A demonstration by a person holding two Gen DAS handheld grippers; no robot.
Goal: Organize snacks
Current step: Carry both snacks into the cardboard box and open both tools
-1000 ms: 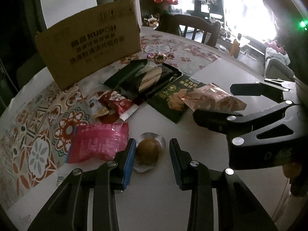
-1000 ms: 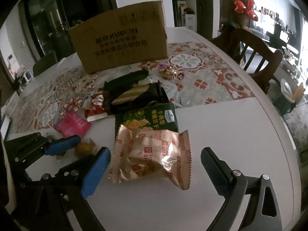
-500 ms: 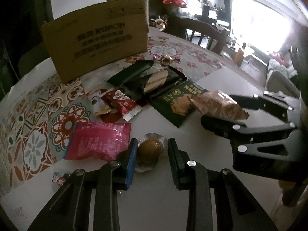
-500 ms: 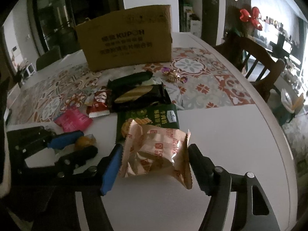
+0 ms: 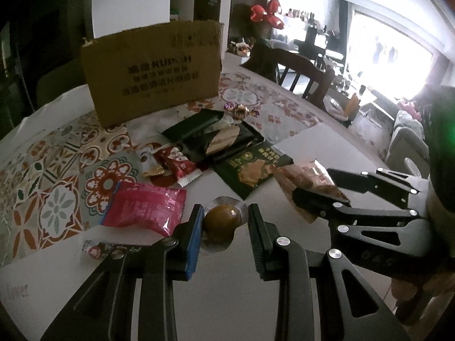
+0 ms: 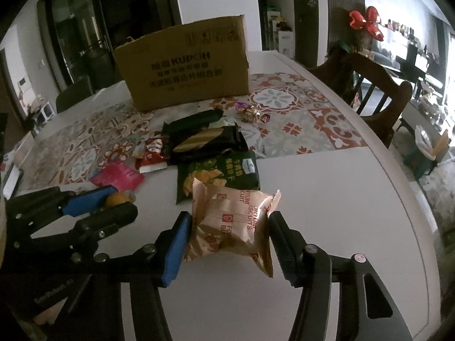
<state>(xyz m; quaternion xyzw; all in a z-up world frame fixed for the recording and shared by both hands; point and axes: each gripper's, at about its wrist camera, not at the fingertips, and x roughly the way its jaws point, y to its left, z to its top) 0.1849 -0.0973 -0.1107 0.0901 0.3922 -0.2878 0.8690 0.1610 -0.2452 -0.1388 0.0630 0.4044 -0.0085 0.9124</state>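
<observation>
**Both grippers now have a snack between the fingers**

The change that matters is on my right: the right gripper (image 6: 227, 241) has just been closing, and its fingers (image 6: 175, 248) now press both sides of the beige biscuit packet (image 6: 231, 221), which crumples between them at the near middle of the desk (image 6: 327, 199). A second ago they stood wide apart around it. On my left, the left gripper (image 5: 224, 233) sits narrowed around the round brown sweet (image 5: 219, 222) in its clear wrapper; the blue pad touches it, but I cannot tell whether the other finger does, so I call that grip uncertain. The sweet looks slightly raised compared with before. The remaining packets lie beyond, the pink packet (image 5: 145, 209) to the left, and the cardboard box (image 6: 184, 62) stands at the far side. I judge both pickups nearly complete, with the box the likely destination.
</observation>
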